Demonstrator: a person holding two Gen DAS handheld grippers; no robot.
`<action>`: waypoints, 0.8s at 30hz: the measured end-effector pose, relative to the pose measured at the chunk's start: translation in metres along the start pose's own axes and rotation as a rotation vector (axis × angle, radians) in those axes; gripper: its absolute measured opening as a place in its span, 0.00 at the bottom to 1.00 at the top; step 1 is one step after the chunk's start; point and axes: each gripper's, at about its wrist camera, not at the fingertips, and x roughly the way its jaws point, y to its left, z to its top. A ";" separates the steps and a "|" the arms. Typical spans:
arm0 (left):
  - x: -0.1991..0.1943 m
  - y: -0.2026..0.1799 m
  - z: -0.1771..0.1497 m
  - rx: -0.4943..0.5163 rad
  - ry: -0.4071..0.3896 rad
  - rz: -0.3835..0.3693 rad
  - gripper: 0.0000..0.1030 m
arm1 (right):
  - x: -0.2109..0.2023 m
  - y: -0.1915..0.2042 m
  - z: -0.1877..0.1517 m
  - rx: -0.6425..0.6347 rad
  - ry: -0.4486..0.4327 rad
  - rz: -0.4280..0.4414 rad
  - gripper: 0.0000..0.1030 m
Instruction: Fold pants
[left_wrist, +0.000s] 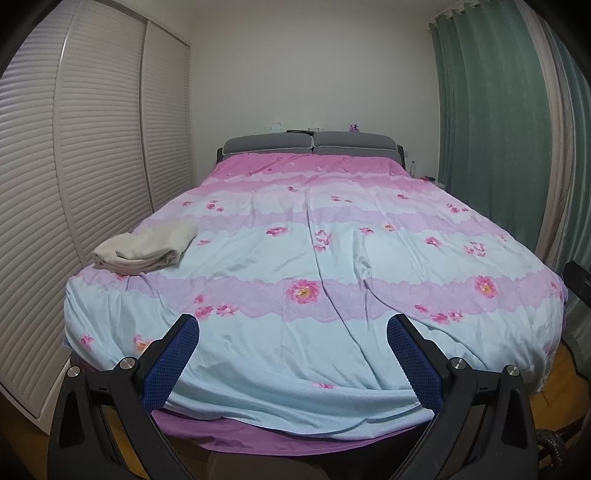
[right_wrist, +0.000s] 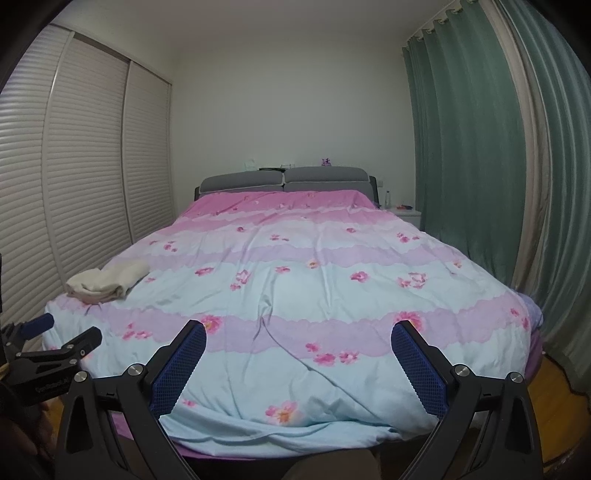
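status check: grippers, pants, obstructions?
Left gripper open, empty, at the bed's foot. Right gripper open, empty. Cream pants bundled on the floral duvet, near its left edge, untouched. Nothing in the way.

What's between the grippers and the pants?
Nothing visible. The pants lie bunched near the bed's left edge, and only bare duvet lies between them and the open left gripper and open right gripper, both at the bed's foot.
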 end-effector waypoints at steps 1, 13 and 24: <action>0.000 0.000 0.000 0.000 -0.001 0.001 1.00 | 0.000 0.000 0.000 -0.001 -0.002 -0.001 0.98; 0.000 -0.001 0.000 0.003 -0.002 0.000 1.00 | -0.002 -0.001 0.002 -0.001 -0.001 0.001 0.98; -0.001 -0.001 0.000 0.007 0.002 -0.006 1.00 | -0.006 0.002 0.002 -0.001 -0.001 0.006 0.98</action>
